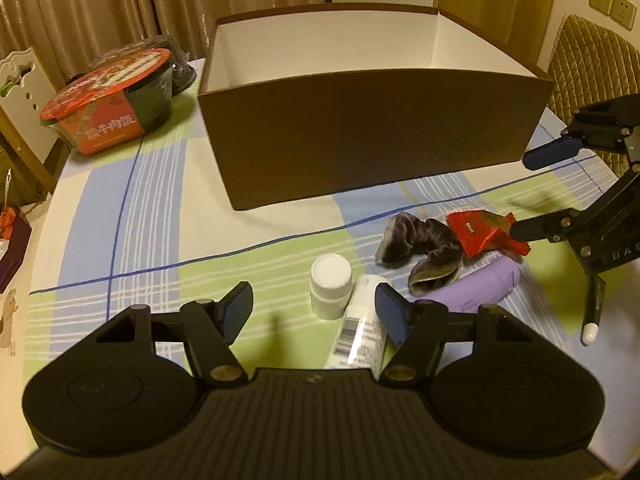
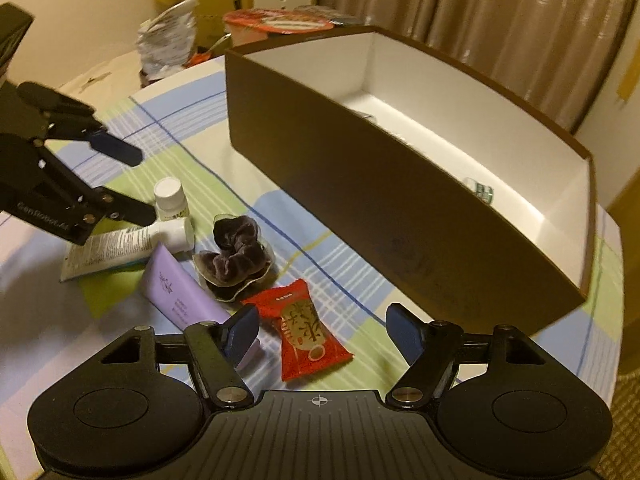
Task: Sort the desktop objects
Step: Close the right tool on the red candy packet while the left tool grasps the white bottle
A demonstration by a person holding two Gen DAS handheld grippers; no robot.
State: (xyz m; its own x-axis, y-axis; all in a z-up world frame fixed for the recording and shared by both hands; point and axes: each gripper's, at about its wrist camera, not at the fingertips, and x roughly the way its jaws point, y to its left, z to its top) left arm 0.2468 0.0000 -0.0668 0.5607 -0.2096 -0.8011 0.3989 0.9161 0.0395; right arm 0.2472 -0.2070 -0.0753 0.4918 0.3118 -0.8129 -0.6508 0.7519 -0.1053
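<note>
Clutter remains on the bench (image 1: 100,208) in a loose cluster in front of the brown box (image 1: 372,136): a white bottle (image 1: 331,285) upright, a white tube (image 1: 360,328) lying against it, a purple tube (image 1: 480,286), a dark velvet scrunchie (image 1: 420,254) and a red snack packet (image 1: 482,232), all touching or just beside one another. So the sorting looks barely begun; five pieces wait outside, plus a white-tipped pen (image 1: 592,312) set apart by the edge. The left claw (image 1: 316,308) is released and carries nothing, hanging over the white bottle and tube, while the right claw (image 2: 320,330) is likewise spread and unladen, poised above the packet (image 2: 308,336). The right wrist view looks over the box wall (image 2: 400,208) and shows at least one small item (image 2: 480,190) already on its white floor (too small to identify); the left wrist view sees only the bare inner walls. The left view alone shows the pen and, beside the box, a red-lidded instant meal bowl (image 1: 116,96).
</note>
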